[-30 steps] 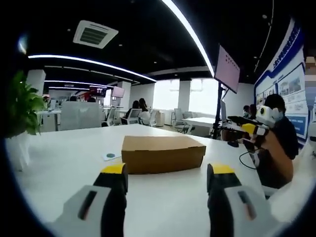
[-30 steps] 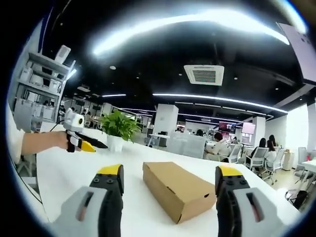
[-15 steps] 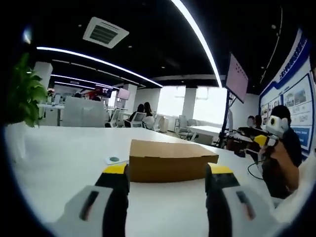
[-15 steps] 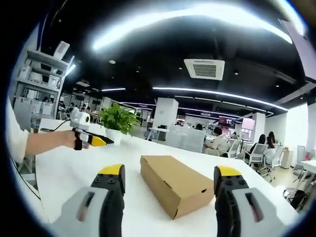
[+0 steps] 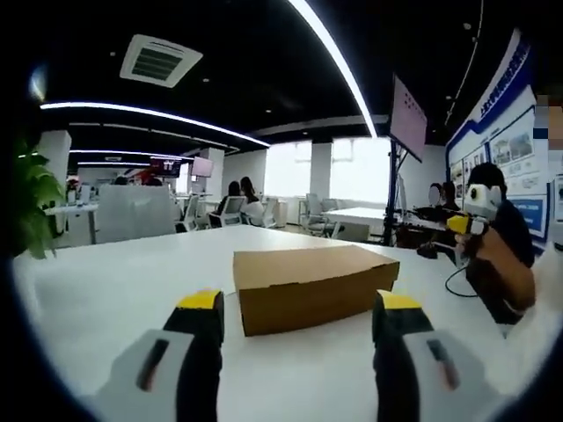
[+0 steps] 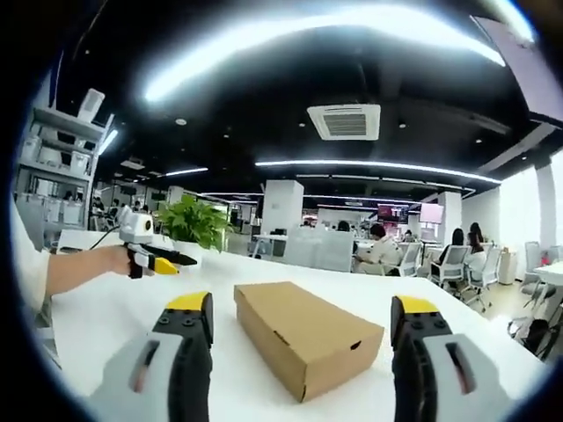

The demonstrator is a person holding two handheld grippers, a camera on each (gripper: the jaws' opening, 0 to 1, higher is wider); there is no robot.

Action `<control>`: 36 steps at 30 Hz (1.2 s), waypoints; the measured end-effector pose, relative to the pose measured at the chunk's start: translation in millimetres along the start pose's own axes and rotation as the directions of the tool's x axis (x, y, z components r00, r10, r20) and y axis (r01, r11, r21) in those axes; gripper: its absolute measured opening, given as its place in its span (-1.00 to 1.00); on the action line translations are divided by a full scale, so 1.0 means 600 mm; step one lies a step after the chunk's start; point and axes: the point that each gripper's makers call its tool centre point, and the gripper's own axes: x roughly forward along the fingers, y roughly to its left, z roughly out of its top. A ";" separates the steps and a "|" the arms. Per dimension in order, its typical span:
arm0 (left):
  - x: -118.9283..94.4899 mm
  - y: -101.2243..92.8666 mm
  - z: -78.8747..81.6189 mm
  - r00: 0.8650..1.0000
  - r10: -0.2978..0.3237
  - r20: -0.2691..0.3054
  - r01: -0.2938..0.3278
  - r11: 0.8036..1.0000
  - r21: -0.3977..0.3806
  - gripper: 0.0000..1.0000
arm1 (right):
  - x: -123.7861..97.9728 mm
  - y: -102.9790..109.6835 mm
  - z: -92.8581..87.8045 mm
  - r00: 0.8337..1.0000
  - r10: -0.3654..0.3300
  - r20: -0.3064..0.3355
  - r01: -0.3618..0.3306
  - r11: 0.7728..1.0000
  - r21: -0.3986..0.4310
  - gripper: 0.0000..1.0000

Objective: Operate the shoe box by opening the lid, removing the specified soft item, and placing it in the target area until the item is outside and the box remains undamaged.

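While the shoe box (image 5: 310, 284) lies closed on the white table (image 5: 106, 290), both the left gripper (image 5: 299, 309) and the right gripper (image 6: 299, 309) hang before it, jaws spread and empty. I think the opening step is not yet begun; next one jaw must catch the lid edge gently

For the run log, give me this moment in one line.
shoe box: lid closed, on white table | left tool: open, empty | right tool: open, empty

A: What kind of place is it?
B: An open-plan office; people sit on office chairs (image 6: 458, 274) at desks; ceiling light strips (image 5: 158, 110), air vent (image 6: 344, 120), wall posters (image 5: 515, 167).
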 end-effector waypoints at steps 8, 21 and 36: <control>0.043 0.023 -0.024 0.999 0.014 -0.030 -0.013 1.000 0.010 0.47 | 0.027 -0.034 -0.042 0.999 -0.028 -0.039 0.030 0.998 0.057 0.76; 0.061 0.063 -0.024 1.000 0.014 -0.014 -0.016 0.995 -0.097 0.47 | 0.056 -0.046 -0.053 0.996 -0.042 -0.078 0.046 0.998 0.038 0.75; 0.094 0.099 -0.050 0.985 0.008 -0.171 0.002 0.998 0.061 0.58 | 0.062 -0.054 -0.090 0.997 -0.041 -0.058 0.047 0.994 0.100 0.78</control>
